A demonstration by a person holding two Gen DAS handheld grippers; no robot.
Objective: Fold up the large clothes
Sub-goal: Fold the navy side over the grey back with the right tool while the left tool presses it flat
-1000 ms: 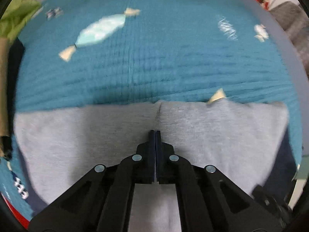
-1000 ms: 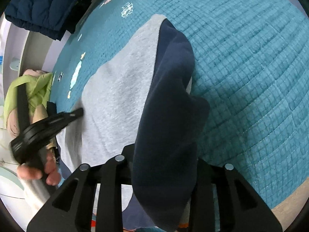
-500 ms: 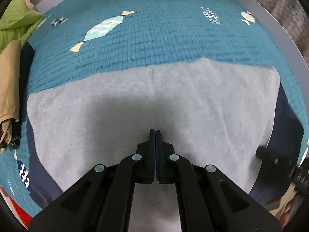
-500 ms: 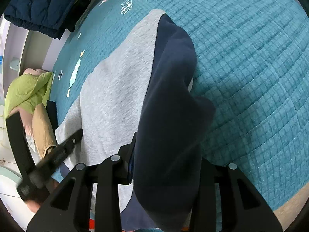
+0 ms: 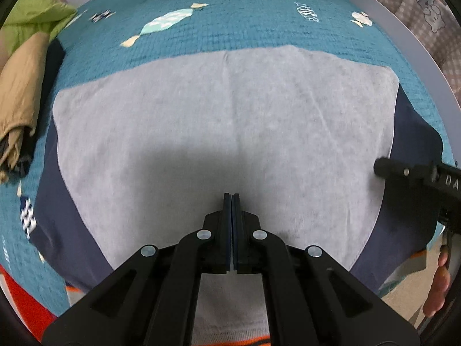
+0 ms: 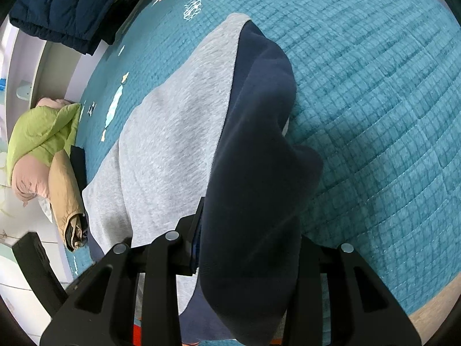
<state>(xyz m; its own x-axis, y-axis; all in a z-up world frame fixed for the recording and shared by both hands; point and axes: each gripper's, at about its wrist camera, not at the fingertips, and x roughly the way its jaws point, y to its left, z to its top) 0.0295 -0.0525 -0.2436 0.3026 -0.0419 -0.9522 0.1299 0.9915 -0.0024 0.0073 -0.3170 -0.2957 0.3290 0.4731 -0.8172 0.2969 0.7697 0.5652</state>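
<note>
A grey sweatshirt (image 5: 224, 121) with navy sleeves lies flat on the teal quilt (image 5: 245, 20). My left gripper (image 5: 231, 197) hovers over the near part of its grey body, jaws shut with nothing between them. One navy sleeve (image 5: 60, 219) lies flat along the left side. The other navy sleeve (image 6: 253, 178) is lifted, and my right gripper (image 6: 250, 230) is shut on it; the cloth drapes over and hides the right finger. The right gripper (image 5: 403, 170) also shows at the right edge of the left wrist view, at the sweatshirt's side. The left gripper's black body (image 6: 34, 262) shows low left in the right wrist view.
A green jacket (image 6: 40, 132) and a rolled tan garment (image 6: 66, 199) lie left of the sweatshirt. A navy quilted jacket (image 6: 72, 3) sits at the far end of the bed. The bed edge and the floor (image 6: 429, 317) are close on the near right.
My left gripper slid back across the grey body from its far edge toward the near edge, staying shut. The right gripper kept still, holding the navy sleeve.
</note>
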